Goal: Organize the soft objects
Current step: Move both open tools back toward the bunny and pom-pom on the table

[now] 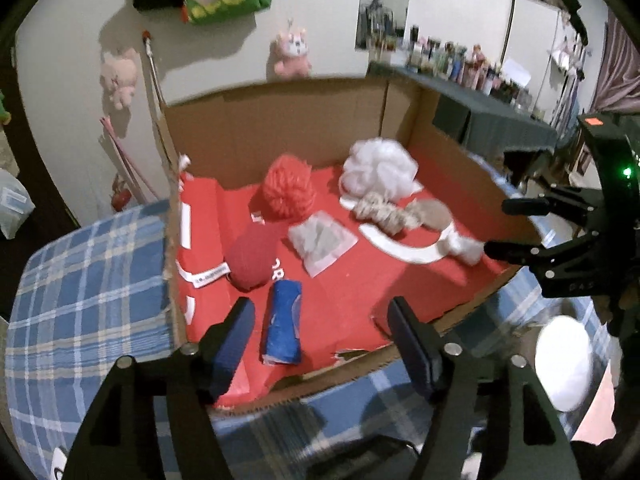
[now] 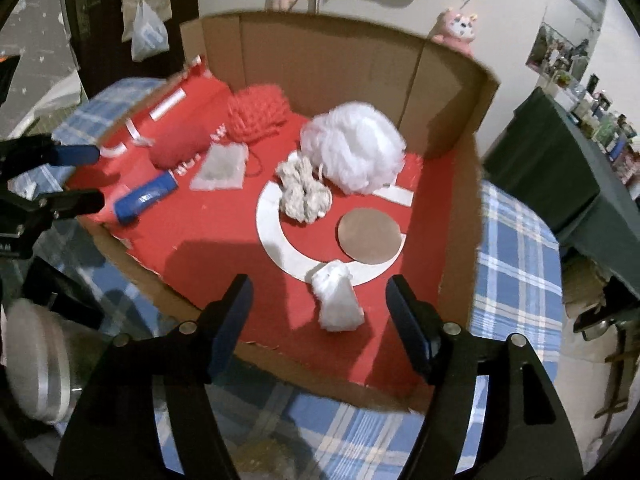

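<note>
A cardboard box (image 1: 280, 120) with a red floor holds several soft things. In the left wrist view a rolled blue cloth (image 1: 282, 324) lies just beyond my left gripper (image 1: 320, 320), which is open and empty. Behind the roll are a red rolled cloth (image 1: 252, 256), a red yarn ball (image 1: 288, 188), a clear pouch (image 1: 322, 242), a white mesh puff (image 1: 378, 170) and a beige cord bundle (image 1: 380, 210). In the right wrist view my right gripper (image 2: 320, 300) is open above a small white bag (image 2: 338, 300), not touching it. A brown disc (image 2: 370, 236) lies beyond.
The box sits on a blue plaid cloth (image 1: 92, 280). A white round thing (image 1: 566, 364) lies at the right near the other gripper (image 1: 532, 224). A dark-covered table (image 1: 492, 120) with several bottles stands at the right. Plush toys (image 1: 292, 54) hang on the wall.
</note>
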